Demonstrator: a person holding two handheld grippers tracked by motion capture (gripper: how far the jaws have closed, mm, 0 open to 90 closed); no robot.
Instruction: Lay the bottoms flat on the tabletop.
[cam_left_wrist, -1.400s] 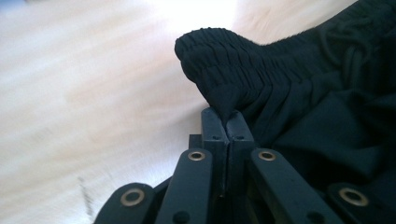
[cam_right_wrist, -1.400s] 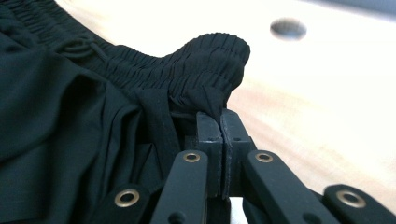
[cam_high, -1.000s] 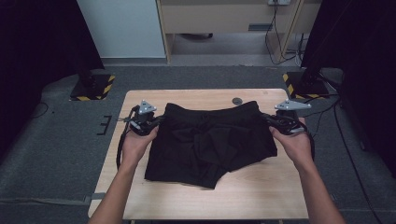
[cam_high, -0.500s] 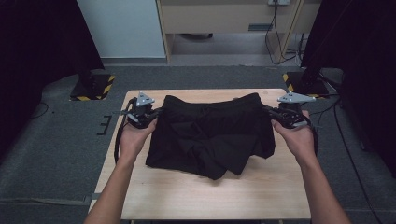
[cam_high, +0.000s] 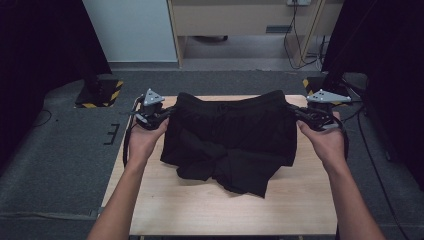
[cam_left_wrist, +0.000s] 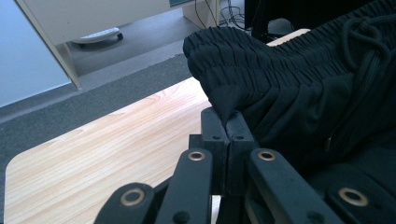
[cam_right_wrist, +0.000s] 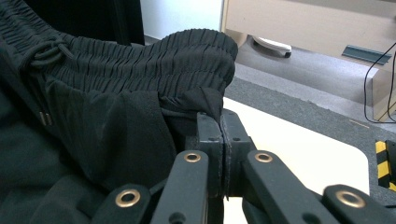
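The left gripper (cam_high: 159, 114) has its jaws pressed together on a pinch of black fabric just under the elastic waistband of a pair of black shorts (cam_high: 235, 135) — in the left gripper view (cam_left_wrist: 227, 122) the cloth runs right into the seam between the two pads. The right gripper (cam_high: 300, 112) does the same at the opposite end of the waistband, and its own view (cam_right_wrist: 221, 116) shows a little peak of fabric clamped between the closed jaws. Between the two hands the waistband is stretched out across the far half of the wooden table (cam_high: 165, 200), lifted clear of it, with the drawstring (cam_right_wrist: 44, 53) knotted near the middle. The legs of the shorts hang down in loose, bunched folds — their lower edge rests on the tabletop towards the near side. The person's left hand (cam_high: 142, 140) and right hand (cam_high: 327, 145) wrap the gripper bodies, forearms coming in from the near edge.
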